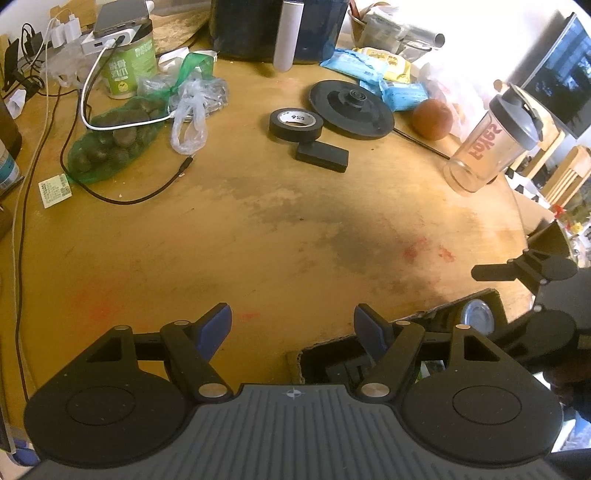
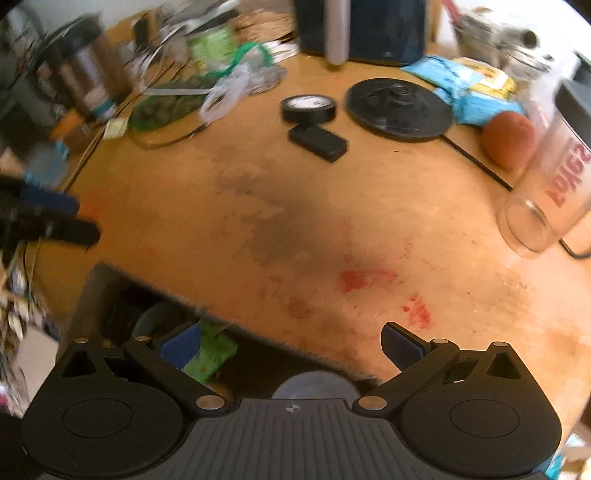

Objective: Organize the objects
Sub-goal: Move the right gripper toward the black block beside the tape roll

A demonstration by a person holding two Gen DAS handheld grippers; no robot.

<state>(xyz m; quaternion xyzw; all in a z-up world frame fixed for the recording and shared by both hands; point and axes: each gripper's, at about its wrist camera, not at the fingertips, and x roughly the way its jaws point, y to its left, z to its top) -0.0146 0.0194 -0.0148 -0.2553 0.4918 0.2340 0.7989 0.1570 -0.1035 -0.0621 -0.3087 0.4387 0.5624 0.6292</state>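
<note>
Two grippers hover over a worn wooden table (image 1: 258, 229), both with nothing between their blue pads. The left gripper (image 1: 292, 325) stands wide apart above bare wood; the right gripper (image 2: 291, 347) is spread wide too, poised over the table's near edge.

Ahead and left of the left gripper lie one green net bag (image 1: 110, 147) of dark round things, one clear plastic bag (image 1: 188, 122), one green can (image 1: 131, 66) with a phone stacked on top, and one black cable (image 1: 147, 192). Straight ahead sit one roll of black tape (image 1: 295, 125) and one small black block (image 1: 322, 156), touching or nearly so. Just right of them is one black round base (image 1: 351, 109), then several blue and yellow snack packs (image 1: 380, 74), one orange fruit (image 1: 432, 119) and one clear shaker bottle (image 1: 487, 147) with a grey lid and red lettering.

Below the near edge, one cardboard box (image 1: 424, 317) sits under the left gripper's right finger and under the right gripper. A round metal lid (image 1: 478, 316) and a green packet (image 2: 212, 350) show in it; the rest of what it holds is dark and hard to make out. The right wrist view is blurred along its left side, where only the left gripper's fingertips show. The tall dark container (image 1: 258, 29) at the back is cut off by the frame.
</note>
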